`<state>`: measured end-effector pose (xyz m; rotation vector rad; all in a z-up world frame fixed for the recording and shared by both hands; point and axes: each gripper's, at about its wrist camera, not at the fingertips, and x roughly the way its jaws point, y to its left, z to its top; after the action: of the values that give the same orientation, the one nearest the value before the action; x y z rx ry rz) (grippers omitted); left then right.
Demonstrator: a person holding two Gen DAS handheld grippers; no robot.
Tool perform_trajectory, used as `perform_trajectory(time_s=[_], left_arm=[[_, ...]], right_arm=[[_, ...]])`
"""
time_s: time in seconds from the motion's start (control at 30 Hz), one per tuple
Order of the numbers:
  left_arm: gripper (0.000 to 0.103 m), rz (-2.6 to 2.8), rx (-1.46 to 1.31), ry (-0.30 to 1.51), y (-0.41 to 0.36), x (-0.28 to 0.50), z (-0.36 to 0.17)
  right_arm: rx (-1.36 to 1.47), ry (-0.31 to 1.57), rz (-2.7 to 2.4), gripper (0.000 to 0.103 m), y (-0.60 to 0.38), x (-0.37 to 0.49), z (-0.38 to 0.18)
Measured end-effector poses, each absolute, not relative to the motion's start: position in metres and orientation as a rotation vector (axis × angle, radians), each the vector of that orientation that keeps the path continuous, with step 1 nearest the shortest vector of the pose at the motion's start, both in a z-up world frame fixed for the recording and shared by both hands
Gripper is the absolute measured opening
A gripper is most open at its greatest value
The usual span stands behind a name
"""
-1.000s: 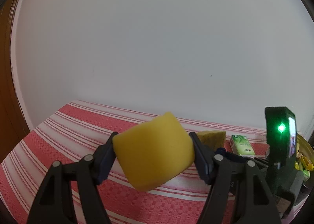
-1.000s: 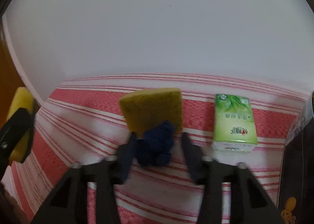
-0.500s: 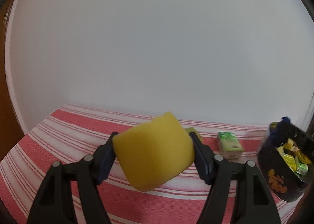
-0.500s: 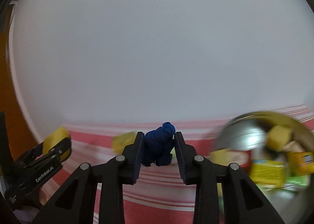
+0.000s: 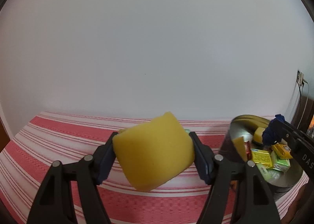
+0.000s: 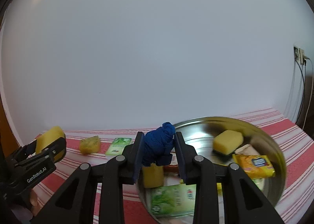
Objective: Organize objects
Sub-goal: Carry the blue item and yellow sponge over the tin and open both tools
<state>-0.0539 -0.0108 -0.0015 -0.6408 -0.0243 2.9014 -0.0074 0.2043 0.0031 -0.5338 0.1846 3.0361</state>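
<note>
My left gripper (image 5: 154, 153) is shut on a yellow sponge (image 5: 153, 151) and holds it above the red striped tablecloth (image 5: 58, 141). My right gripper (image 6: 159, 145) is shut on a knotted blue cloth (image 6: 159, 145) and holds it over the near left rim of a round metal tin (image 6: 274, 145). The tin holds a yellow sponge (image 6: 227, 141), a yellow packet (image 6: 253, 165), a green tissue pack (image 6: 172, 198) and other small items. In the left wrist view the tin (image 5: 235, 126) is at the right, with the blue cloth (image 5: 271, 133) above it.
A yellow-green sponge (image 6: 90, 143) and a green tissue pack (image 6: 118, 145) lie on the tablecloth left of the tin. A white wall stands close behind the table. A wall socket with cables (image 6: 300, 57) is at the far right.
My right gripper has lifted the blue cloth off the table and carried it right, over the tin. My left gripper has turned right with its sponge, so the tin is in its view.
</note>
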Motion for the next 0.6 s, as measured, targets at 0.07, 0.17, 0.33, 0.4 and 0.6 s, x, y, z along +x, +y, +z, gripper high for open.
perform_trajectory(time_s=[0.07,0.17,0.33,0.4,0.6], left_arm=[[0.07,2.895,-0.636,-0.013,-0.001,-0.052,0.0],[0.07,2.878,-0.628,0.009,0.018,-0.051,0.003],[0.07,2.846,-0.614,0.037,0.048,-0.047,0.005],[0.07,2.828,-0.612,0.048,0.062,-0.047,0.005],[0.07,2.781,-0.608,0.063,0.089,-0.044,0.006]], right_arm=[[-0.523,0.18,3.028,0.034,0.211,-0.004,0.003],[-0.51,0.183,3.006,0.034,0.242,0.011,0.013],[-0.499,0.214,2.963,0.034,0.274,0.014,0.013],[-0.497,0.229,2.945,0.034,0.286,0.015,0.013],[-0.477,0.248,2.906,0.034,0.312,0.02,0.016]])
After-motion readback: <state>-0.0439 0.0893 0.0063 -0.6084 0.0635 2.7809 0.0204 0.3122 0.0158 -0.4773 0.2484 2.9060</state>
